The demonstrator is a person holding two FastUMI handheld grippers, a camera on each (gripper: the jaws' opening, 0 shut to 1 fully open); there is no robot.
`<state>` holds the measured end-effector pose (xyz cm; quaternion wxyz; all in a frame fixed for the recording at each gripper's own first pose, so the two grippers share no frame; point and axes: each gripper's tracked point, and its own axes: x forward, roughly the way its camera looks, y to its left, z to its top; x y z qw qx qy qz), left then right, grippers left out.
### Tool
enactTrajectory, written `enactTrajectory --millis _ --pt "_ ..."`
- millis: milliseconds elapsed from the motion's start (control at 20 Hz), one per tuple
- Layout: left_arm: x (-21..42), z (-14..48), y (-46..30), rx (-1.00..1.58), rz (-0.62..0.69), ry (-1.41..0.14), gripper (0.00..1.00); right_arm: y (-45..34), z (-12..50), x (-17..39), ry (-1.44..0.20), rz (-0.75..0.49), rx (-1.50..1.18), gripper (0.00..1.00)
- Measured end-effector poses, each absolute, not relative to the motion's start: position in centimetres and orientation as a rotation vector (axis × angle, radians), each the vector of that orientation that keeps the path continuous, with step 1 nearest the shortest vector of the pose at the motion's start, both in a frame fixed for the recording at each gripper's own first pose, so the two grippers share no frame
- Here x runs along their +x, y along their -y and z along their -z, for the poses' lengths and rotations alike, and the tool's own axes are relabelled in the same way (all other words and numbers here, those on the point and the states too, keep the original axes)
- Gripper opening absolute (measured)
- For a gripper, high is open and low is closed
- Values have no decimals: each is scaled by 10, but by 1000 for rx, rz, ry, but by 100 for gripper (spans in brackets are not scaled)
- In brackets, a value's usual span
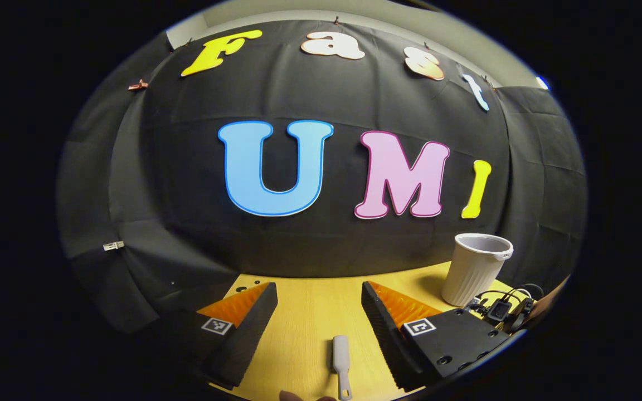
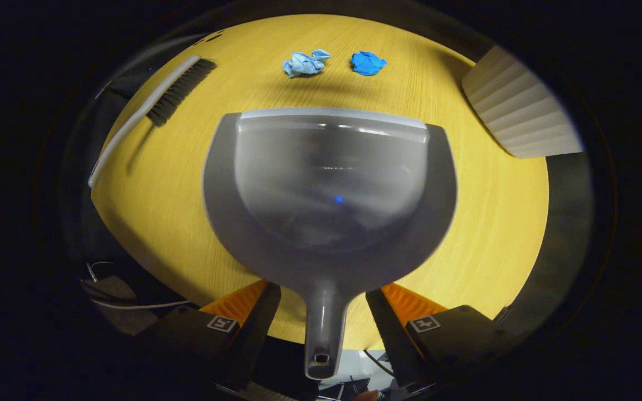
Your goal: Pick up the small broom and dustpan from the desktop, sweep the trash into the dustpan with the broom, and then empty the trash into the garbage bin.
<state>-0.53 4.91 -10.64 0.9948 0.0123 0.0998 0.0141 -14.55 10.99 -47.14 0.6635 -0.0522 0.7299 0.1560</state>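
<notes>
Left gripper (image 1: 319, 303): jaws wide, empty, above broom (image 1: 341, 357) on desktop (image 1: 310, 312). Right gripper (image 2: 323, 306): jaws apart, astride dustpan (image 2: 329, 189) handle, untouched. Two paper wads (image 2: 305, 63) beyond dustpan lip. Garbage bin (image 1: 474, 268) at right.

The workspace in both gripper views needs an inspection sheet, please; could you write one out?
Surface: yellow wooden desktop, bare between items.
Job's things: grey dustpan lying flat, handle pointing between the right tool's fingers; small broom lying at the desktop's edge; two crumpled blue paper scraps beyond the dustpan's lip; ribbed white garbage bin upright.
Clutter: nothing seen.
Grippers: left tool open above the broom handle; right tool open, fingers either side of the dustpan handle, not touching.
Cables: black wires and a connector beside the bin.
Surroundings: black cloth wall.
</notes>
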Motion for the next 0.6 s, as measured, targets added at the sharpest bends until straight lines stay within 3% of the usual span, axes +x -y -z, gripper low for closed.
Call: enactTrajectory --millis 200,300,350,600 --pt "4 119 -57 -1 -28 -221 95 -112 483 -141 -1664 -328 -116 84" --pt "9 131 -59 -20 -21 -252 95 -116 482 -144 -1688 -328 -71 66" --pt "12 140 -60 -28 -20 -275 95 -113 482 -143 -1685 -319 -86 39" --pt "16 182 -53 -61 -6 -406 96 -97 478 -145 -1689 -389 -163 35"
